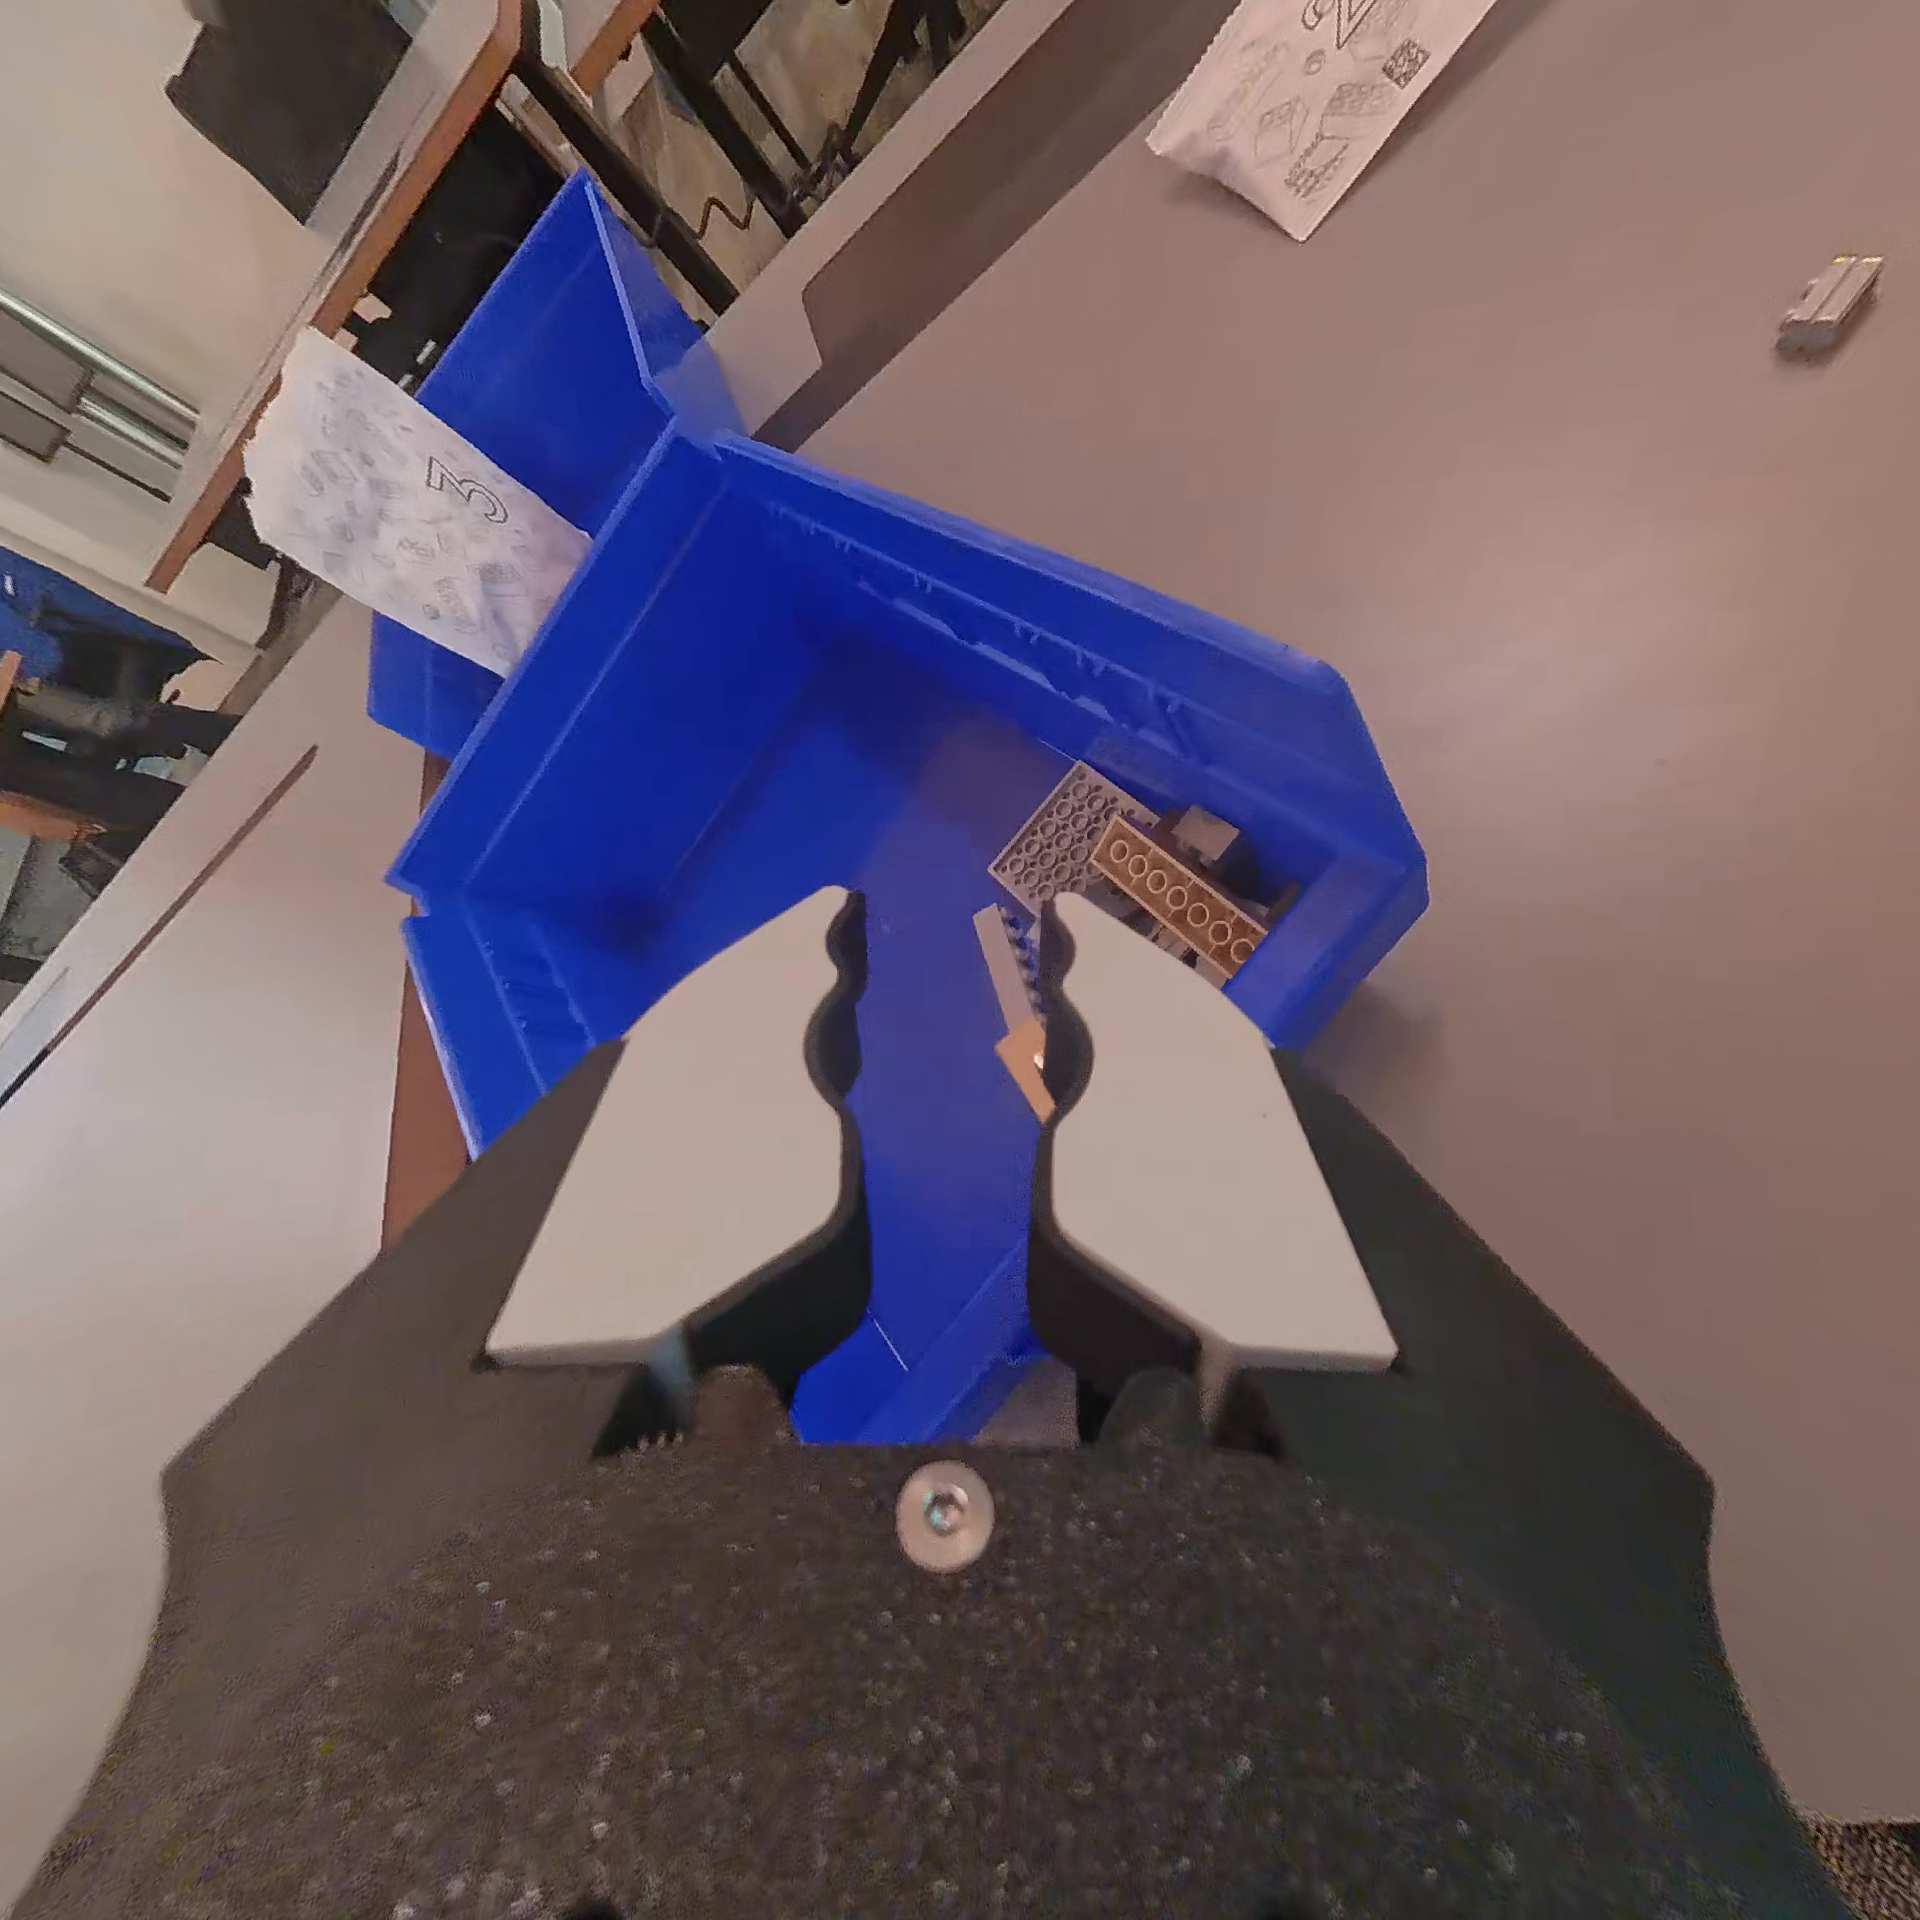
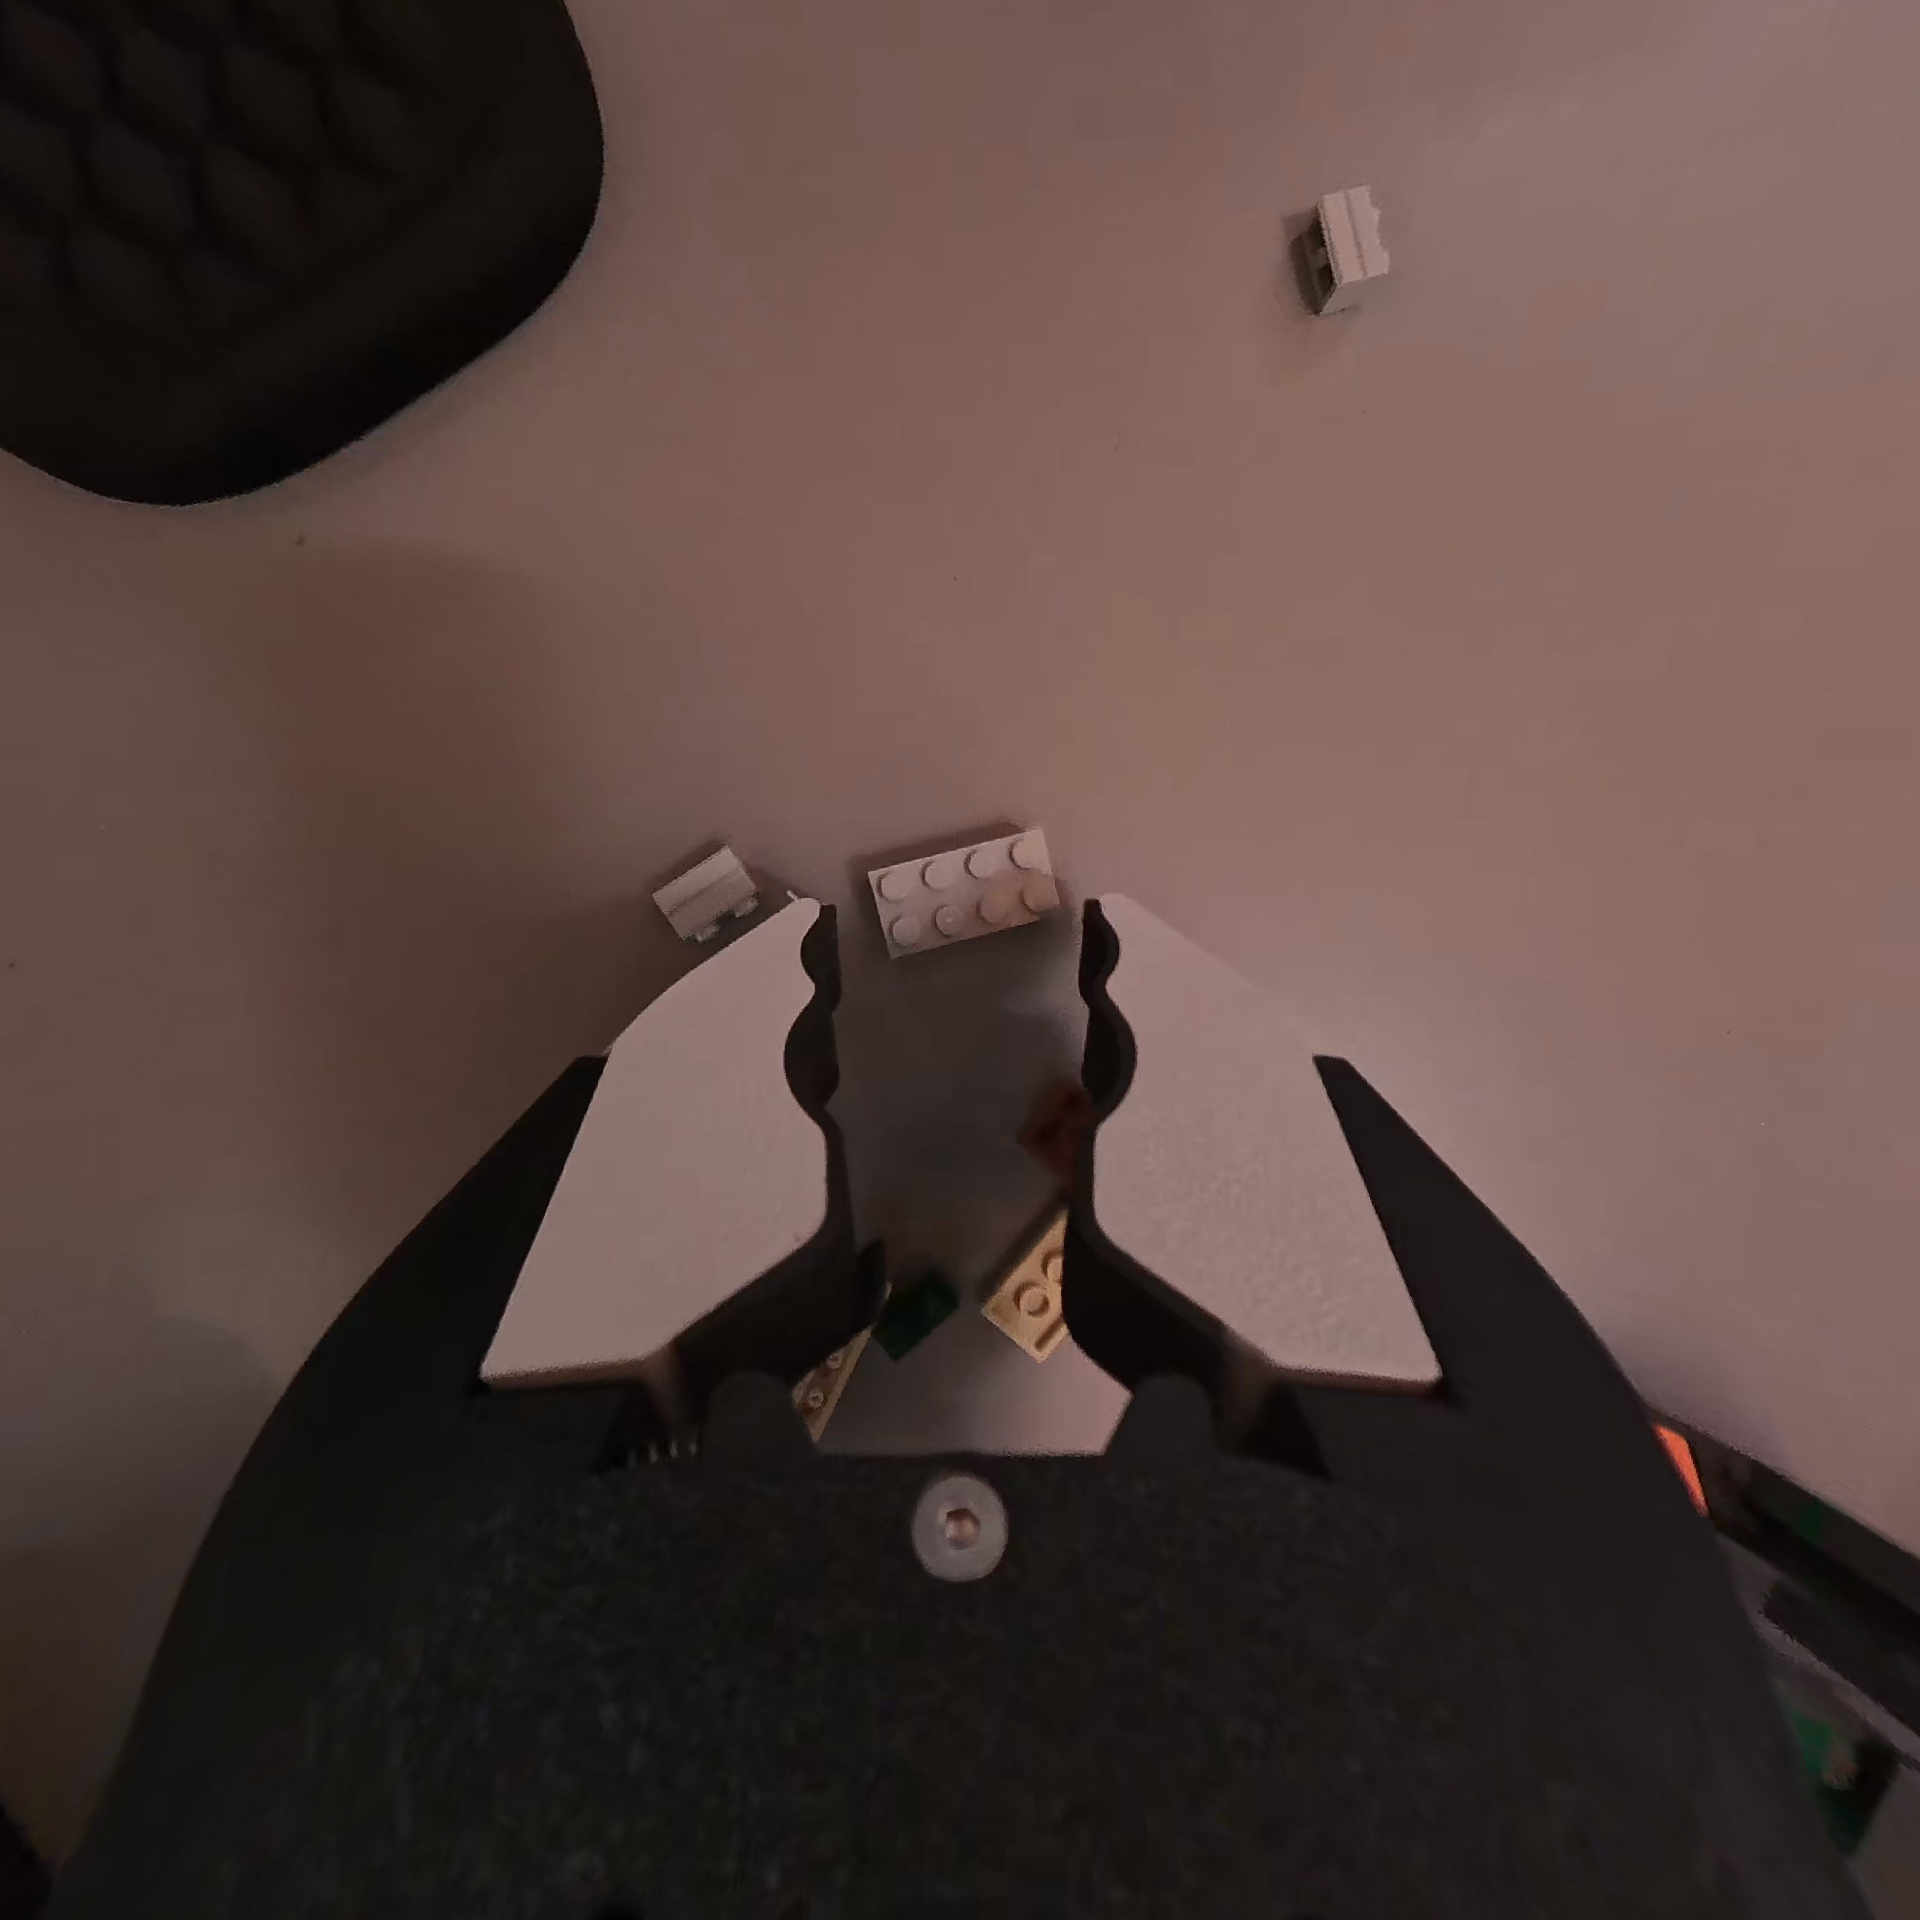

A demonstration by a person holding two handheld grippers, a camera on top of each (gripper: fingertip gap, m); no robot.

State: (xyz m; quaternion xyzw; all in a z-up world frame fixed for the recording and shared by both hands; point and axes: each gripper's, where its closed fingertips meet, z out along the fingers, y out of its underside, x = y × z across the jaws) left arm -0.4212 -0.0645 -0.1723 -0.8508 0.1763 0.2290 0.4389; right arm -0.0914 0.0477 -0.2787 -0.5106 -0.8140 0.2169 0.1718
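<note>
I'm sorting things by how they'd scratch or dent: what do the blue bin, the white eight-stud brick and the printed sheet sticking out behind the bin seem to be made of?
Blue bin: likely rigid moulded plastic; uniform colour, ribbed walls, slight sheen.
White eight-stud brick: likely hard plastic, smooth; crisp moulded studs and sharp edges.
Printed sheet: looks like thin matte paper; it bends and has a ragged edge.

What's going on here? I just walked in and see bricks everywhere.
A person works two hand-held claws over a grey table strewn with toy bricks. The left claw is open above a blue bin; a thin grey plate lies against its right finger, with no contact on the other side. More bricks sit in the bin's corner. The right claw is open over the table, empty, just short of a white eight-stud brick.
</note>
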